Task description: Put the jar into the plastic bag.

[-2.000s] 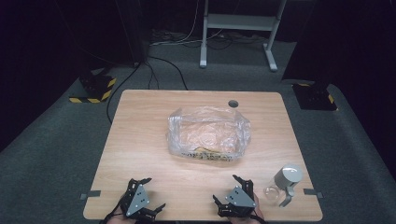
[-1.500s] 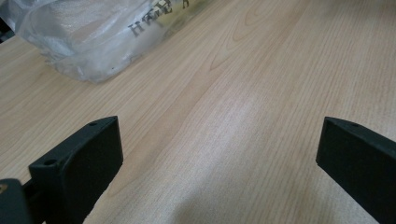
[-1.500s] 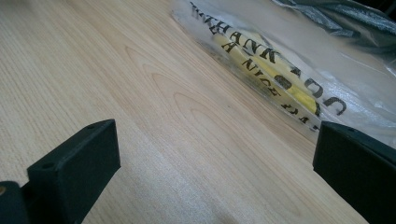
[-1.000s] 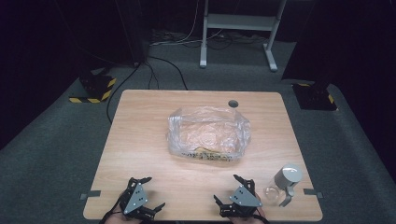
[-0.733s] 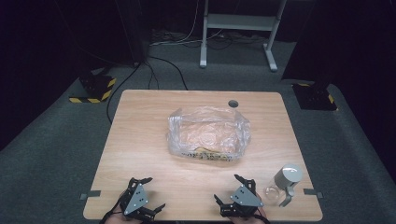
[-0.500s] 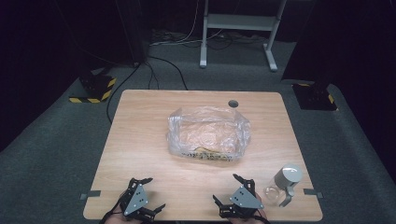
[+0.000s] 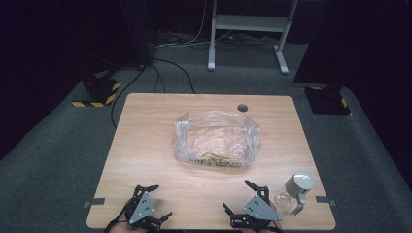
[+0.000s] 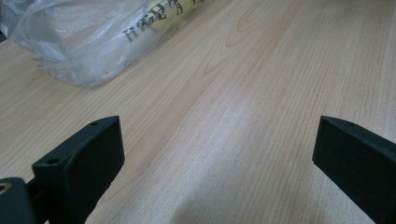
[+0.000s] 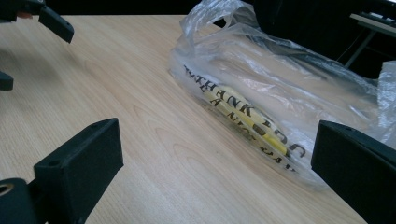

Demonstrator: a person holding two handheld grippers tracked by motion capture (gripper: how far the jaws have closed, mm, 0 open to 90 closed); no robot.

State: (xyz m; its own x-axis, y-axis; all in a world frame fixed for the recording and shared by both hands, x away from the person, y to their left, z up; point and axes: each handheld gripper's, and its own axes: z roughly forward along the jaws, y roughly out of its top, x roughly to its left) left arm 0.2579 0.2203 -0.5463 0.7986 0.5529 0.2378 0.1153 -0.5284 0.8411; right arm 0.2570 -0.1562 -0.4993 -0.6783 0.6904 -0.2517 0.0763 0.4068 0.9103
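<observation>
While both our left gripper and right gripper gape wide, empty, near the table edge, we judge the printed plastic bag at table centre light, limp, slippery; best pinched at its crumpled rim.

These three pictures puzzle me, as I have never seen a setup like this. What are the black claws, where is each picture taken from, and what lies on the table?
The claws are two hand-held grippers, each with two black jaws. The high view looks down on a wooden table: the left gripper and the right gripper rest at its near edge, both open and holding nothing. The other two pictures come from cameras riding on each gripper, looking out between its jaws. In the middle lies a clear plastic bag with printed lettering. Near the right gripper is a small clear jar with a grey lid.
</observation>
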